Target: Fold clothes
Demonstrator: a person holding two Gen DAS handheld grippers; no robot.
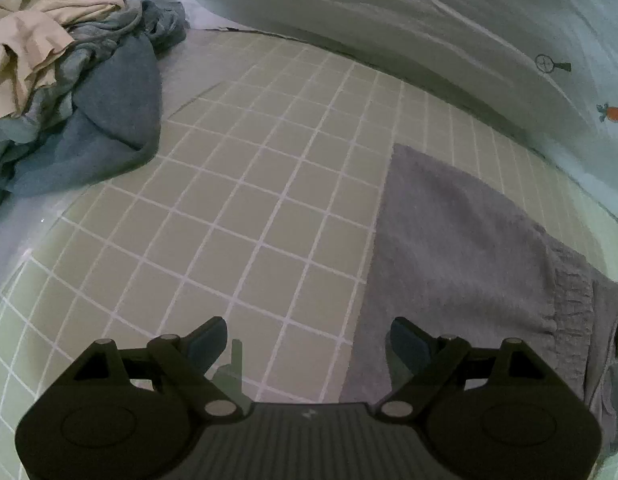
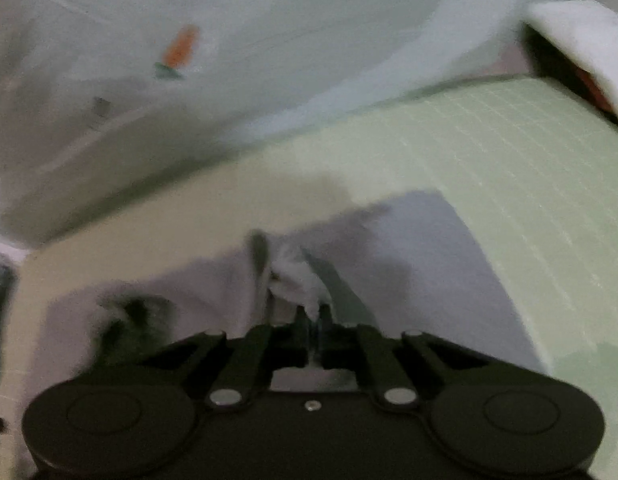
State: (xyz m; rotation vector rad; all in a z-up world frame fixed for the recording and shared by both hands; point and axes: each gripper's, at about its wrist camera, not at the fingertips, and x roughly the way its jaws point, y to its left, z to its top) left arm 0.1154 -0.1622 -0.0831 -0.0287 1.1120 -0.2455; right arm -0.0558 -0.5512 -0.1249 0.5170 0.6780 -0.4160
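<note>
Grey garment [image 1: 461, 248]: right hand-held gripper [image 2: 315, 312] is pinching a thin fold, slip risk; left hand-held gripper [image 1: 309, 340] is hanging wide apart w/ nothing in it.

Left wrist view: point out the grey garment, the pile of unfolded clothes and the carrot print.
grey garment [image 1: 461, 248], left wrist view, on its flat middle.
pile of unfolded clothes [image 1: 109, 120], left wrist view, on the blue cloth in front.
carrot print [image 1: 616, 113], left wrist view, on the orange body.

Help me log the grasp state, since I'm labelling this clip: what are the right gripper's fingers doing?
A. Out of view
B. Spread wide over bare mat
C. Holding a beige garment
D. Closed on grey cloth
D: the right gripper is pinched shut on a bunched fold of the grey cloth.
</note>
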